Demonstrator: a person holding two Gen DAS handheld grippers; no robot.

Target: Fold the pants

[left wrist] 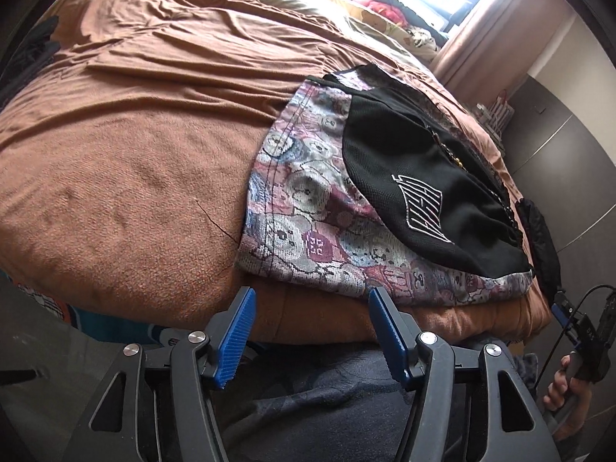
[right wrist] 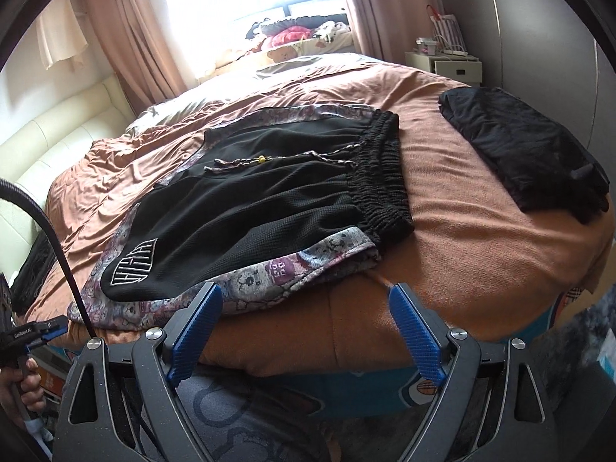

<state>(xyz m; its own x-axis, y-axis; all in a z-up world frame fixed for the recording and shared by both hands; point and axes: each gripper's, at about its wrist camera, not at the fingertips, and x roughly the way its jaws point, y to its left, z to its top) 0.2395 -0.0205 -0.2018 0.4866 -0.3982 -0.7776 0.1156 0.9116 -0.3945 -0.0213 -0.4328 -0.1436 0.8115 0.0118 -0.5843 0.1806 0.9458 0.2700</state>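
Note:
A pair of shorts [right wrist: 269, 208] lies flat near the front edge of the bed, black mesh with patterned bear-print panels, an elastic waistband on the right and a white logo on the left leg. It also shows in the left wrist view [left wrist: 404, 192]. My left gripper [left wrist: 312, 308] is open and empty, just off the bed edge below the shorts' leg hem. My right gripper [right wrist: 304, 308] is open and empty, just off the bed edge below the shorts' near side.
The bed carries a wrinkled brown blanket [left wrist: 134, 134]. A folded black garment [right wrist: 527, 146] lies at the bed's right. Pillows and soft toys [right wrist: 292, 38] sit by the window. A nightstand [right wrist: 442, 65] and grey wardrobe [right wrist: 539, 19] stand to the right.

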